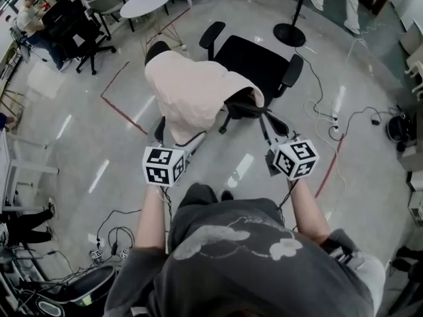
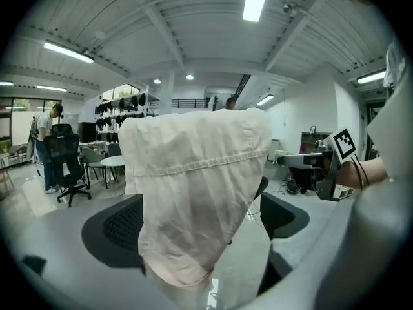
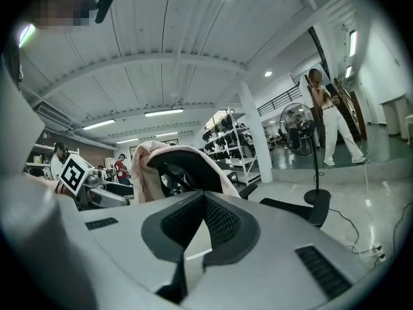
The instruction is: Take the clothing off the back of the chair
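Cream garment (image 1: 192, 91) draped over office chair (image 1: 258, 61) back. Left gripper (image 1: 192, 141) spread wide, garment between, unpinched; right gripper (image 3: 203, 202) closed together, empty.

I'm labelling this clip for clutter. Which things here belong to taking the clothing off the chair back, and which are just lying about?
Part of the job: cream garment, the black office chair it hangs on, left gripper, right gripper.

Lying about: round white table, standing fan, power strip, second office chair.
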{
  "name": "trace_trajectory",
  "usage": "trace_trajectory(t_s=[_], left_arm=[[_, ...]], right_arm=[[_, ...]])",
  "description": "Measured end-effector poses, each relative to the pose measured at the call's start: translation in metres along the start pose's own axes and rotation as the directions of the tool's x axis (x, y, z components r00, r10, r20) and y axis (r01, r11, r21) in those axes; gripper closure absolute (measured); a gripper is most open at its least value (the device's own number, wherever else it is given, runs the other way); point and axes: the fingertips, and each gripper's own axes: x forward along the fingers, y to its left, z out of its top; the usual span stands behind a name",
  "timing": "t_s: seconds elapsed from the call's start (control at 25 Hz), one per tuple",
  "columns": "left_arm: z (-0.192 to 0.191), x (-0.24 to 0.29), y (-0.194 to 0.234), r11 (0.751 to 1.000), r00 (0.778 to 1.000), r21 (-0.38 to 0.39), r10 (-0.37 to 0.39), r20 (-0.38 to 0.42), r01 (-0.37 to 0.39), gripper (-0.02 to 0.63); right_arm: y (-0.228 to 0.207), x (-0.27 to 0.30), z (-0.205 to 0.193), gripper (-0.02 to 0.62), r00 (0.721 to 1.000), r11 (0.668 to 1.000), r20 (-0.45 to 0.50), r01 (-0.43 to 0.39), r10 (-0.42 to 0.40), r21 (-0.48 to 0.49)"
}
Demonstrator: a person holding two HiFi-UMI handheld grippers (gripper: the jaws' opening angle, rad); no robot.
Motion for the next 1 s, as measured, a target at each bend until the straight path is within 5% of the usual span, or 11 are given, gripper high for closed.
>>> trace_trajectory(t_s=[0.24, 0.68, 0.72, 0.88, 1.0], left_arm=[[0.0, 0.02, 0.023, 0.997, 0.998, -0.018, 0.069, -0.006, -0.069, 0.026], [0.012, 0.065, 0.039, 1.0, 1.0, 0.006, 0.028, 0.009, -0.028, 0.031], [0.013, 0.066, 0.039, 1.0, 1.0, 0.005, 0.023, 0.006, -0.023, 0.045], [0.018, 0.069, 0.05, 0.998, 0.999, -0.046, 0.051, 0.005, -0.051, 0.294], [0.017, 0.068, 0.049, 0.998, 0.999, -0.055, 0.019, -0.029, -0.021, 0.386]], right_arm=[[-0.009, 0.007, -0.007, 0.603, 1.0, 1.0, -0.007, 0.011, -0.01, 0.01], [-0.034, 0.007, -0.001, 0.603, 0.996, 0.996, -0.013, 0.086, -0.086, 0.006], [-0.035, 0.008, -0.002, 0.603, 0.996, 0.996, -0.014, 0.091, -0.091, 0.01], [-0.041, 0.013, 0.0, 0.603, 0.995, 0.995, -0.012, 0.102, -0.102, 0.012], [-0.043, 0.019, 0.003, 0.603, 0.995, 0.995, -0.005, 0.102, -0.102, 0.009]])
